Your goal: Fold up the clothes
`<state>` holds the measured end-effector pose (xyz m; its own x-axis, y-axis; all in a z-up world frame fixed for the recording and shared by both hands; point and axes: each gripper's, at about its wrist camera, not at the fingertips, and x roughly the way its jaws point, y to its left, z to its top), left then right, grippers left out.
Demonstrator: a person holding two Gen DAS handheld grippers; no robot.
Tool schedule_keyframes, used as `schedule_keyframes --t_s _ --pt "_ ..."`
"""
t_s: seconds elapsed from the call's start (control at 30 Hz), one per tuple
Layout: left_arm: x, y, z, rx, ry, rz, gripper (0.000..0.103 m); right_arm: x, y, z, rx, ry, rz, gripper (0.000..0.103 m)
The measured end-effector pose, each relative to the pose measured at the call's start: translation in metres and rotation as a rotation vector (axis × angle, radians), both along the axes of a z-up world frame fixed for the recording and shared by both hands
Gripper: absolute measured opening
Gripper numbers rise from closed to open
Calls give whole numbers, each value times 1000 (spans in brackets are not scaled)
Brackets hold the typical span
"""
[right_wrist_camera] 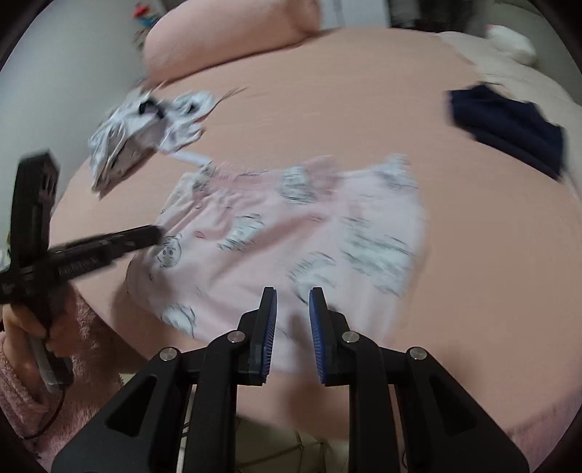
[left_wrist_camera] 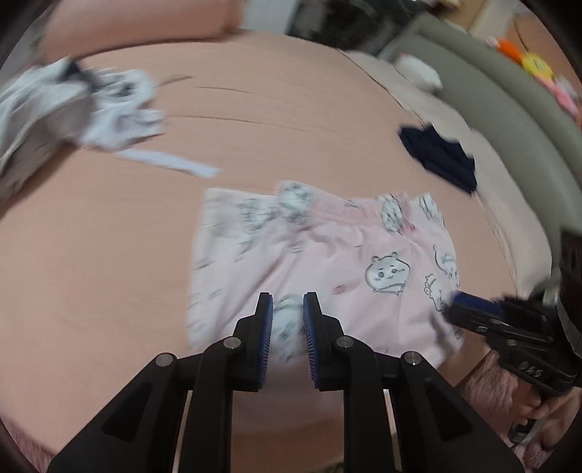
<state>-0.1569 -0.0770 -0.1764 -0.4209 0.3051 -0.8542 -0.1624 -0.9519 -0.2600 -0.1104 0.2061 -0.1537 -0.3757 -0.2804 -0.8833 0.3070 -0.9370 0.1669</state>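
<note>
A pink pajama garment [left_wrist_camera: 327, 269] with cartoon prints lies flat on the pink bed sheet [left_wrist_camera: 109, 254], its elastic waistband on the far side. My left gripper [left_wrist_camera: 287, 303] hovers over its near edge, jaws open, with only the flat cloth showing through the gap. In the right wrist view the same garment [right_wrist_camera: 291, 233] spreads ahead of my right gripper [right_wrist_camera: 294, 293], which is also open and holds nothing. Each gripper shows in the other's view: the right gripper [left_wrist_camera: 458, 302] at the garment's right edge, the left gripper [right_wrist_camera: 152, 233] at its left edge. Both frames are blurred.
A crumpled white and grey garment [left_wrist_camera: 72, 105] [right_wrist_camera: 145, 123] lies at the far left, a navy garment [left_wrist_camera: 440, 156] [right_wrist_camera: 509, 127] at the far right. A pink pillow [right_wrist_camera: 232, 32] sits at the back. A grey-green padded edge [left_wrist_camera: 509, 109] borders the bed on the right.
</note>
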Motion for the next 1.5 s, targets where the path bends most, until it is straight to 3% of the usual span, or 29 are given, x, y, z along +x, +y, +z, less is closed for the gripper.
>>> schedule_keyframes --t_s 0.07,0.13,0.2,0.27,0.33,0.43,0.53,0.6,0.7,0.73,0.77,0.87,0.97,1.07,1.13,1.2,1.23,1.3,1.33,1.43,1.5 --pt "-9 -12 -8 -64 -19 44 17 -12 -7 -18 55 -36 18 11" --pt "-6 -33 -4 -67 -19 112 12 -17 3 -21 33 -44 1 1" --pt "-6 -45 4 -102 17 165 15 -17 19 -13 44 -25 -50 1" --pt "-5 -45 12 1 43 122 16 -21 18 -3 17 -2 -41 9" --pt "-3 -28 17 64 58 40 17 -26 10 7 -30 18 -6 9" --pt "-2 17 17 30 69 -101 19 -37 -22 6 -59 21 57 10" --pt "1 33 5 -49 40 -119 19 -45 -49 -15 -29 -29 91 8" --pt "1 17 -4 -121 29 -72 17 -43 -43 -25 33 -31 84 0" --pt "-2 -18 -1 -18 2 29 13 -43 -4 -15 35 -16 12 0" --pt "-2 -17 2 4 9 29 13 -45 7 -9 22 -12 -14 0" --pt "-3 -8 7 16 27 5 13 -45 12 -5 -5 -13 -18 7" --pt "-5 20 16 46 67 -73 13 -50 -4 3 -36 -18 40 7" --pt "-17 50 1 -21 42 -138 13 -64 -45 -4 12 -12 98 7" --pt "-37 36 -16 40 -38 -91 12 -82 -47 -27 101 -43 76 0" --pt "-36 21 -10 44 -36 -43 9 -84 -27 -27 41 -64 45 0" --pt "-25 4 4 4 -4 11 13 -76 -8 -12 17 -33 17 2" --pt "-15 -5 7 54 -20 12 14 -69 0 -2 16 -11 11 7" --pt "11 -14 7 163 -54 16 24 -49 16 16 -21 17 22 7" --pt "25 -12 5 177 -58 17 28 -36 22 21 -55 20 14 7" --pt "59 -2 -12 161 -83 19 31 -3 10 6 -125 -31 9 9" --pt "65 -7 -19 106 -105 15 31 16 -15 -18 -80 -72 60 9"
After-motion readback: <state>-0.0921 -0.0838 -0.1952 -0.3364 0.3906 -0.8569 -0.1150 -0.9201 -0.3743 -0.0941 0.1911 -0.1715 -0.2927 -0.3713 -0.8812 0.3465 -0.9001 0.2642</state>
